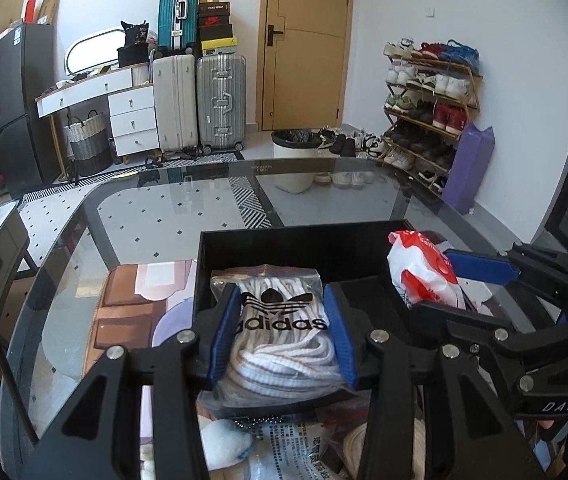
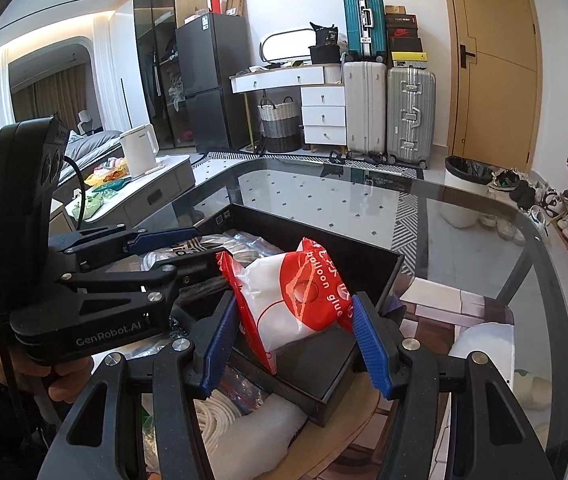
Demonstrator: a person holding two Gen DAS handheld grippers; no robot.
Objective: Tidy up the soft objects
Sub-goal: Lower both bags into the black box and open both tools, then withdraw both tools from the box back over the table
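Note:
My left gripper (image 1: 282, 334) is shut on a clear Adidas bag of white laces (image 1: 280, 332) and holds it over the black box (image 1: 284, 248) on the glass table. My right gripper (image 2: 294, 340) is shut on a red and white balloon glue packet (image 2: 296, 300) over the right part of the same box (image 2: 324, 376). In the left wrist view the packet (image 1: 424, 276) and the right gripper (image 1: 432, 284) show at the right. In the right wrist view the left gripper (image 2: 188, 246) shows at the left, around the lace bag (image 2: 244, 246).
More soft bags and a rope coil (image 2: 220, 412) lie in front of the box. The glass table (image 1: 164, 216) reaches far ahead. A white bin (image 1: 296, 160), a shoe rack (image 1: 424, 108) and suitcases (image 1: 200, 100) stand beyond it.

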